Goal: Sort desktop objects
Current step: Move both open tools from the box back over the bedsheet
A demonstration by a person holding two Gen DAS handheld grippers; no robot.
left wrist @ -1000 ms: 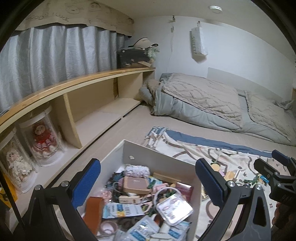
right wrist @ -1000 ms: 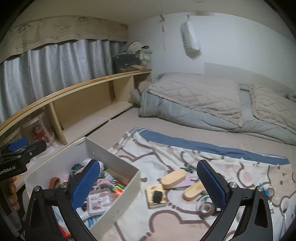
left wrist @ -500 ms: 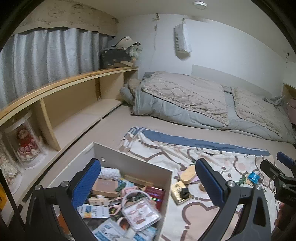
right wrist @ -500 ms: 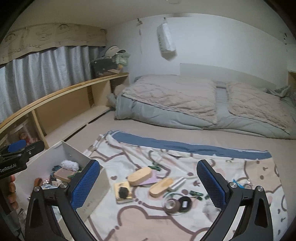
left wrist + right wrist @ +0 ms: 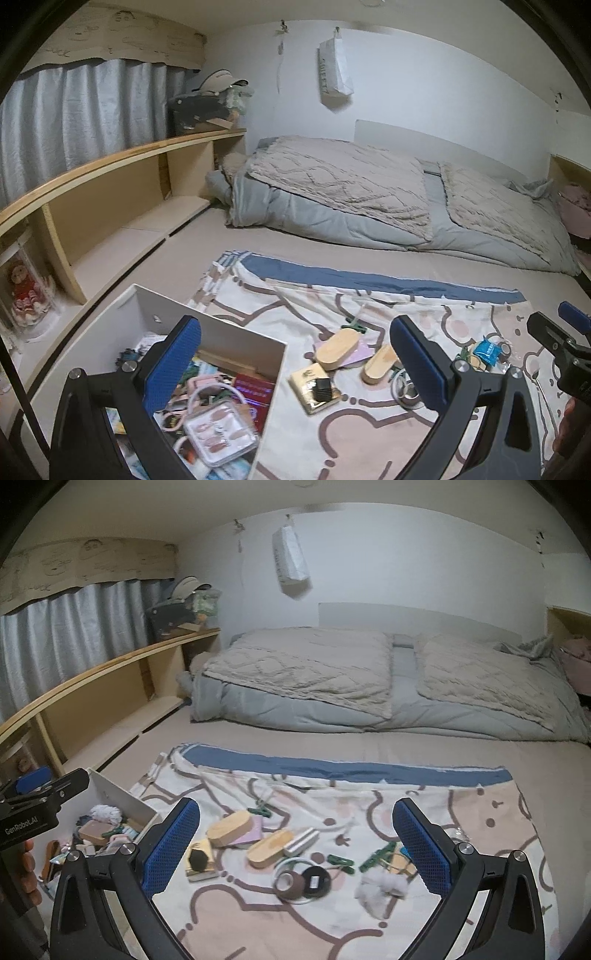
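Note:
A white box (image 5: 221,334) full of small items stands at the left on the patterned blanket (image 5: 332,782). Loose items lie on the blanket: two wooden oval pieces (image 5: 229,827) (image 5: 269,847), a gold card with a black clip (image 5: 199,856), tape rolls (image 5: 303,880), green clips (image 5: 340,860) and a white fluffy thing (image 5: 380,886). My left gripper (image 5: 295,365) is open and empty, over the box's right wall. My right gripper (image 5: 295,849) is open and empty, above the loose items.
A folded grey and beige duvet (image 5: 369,686) lies behind the blanket. A long wooden shelf (image 5: 110,206) runs along the left wall under grey curtains, with dolls in clear cases (image 5: 26,291) at its near end.
Both grippers have swung to the right, away from the box and towards the loose items on the blanket. Both stay open and empty.

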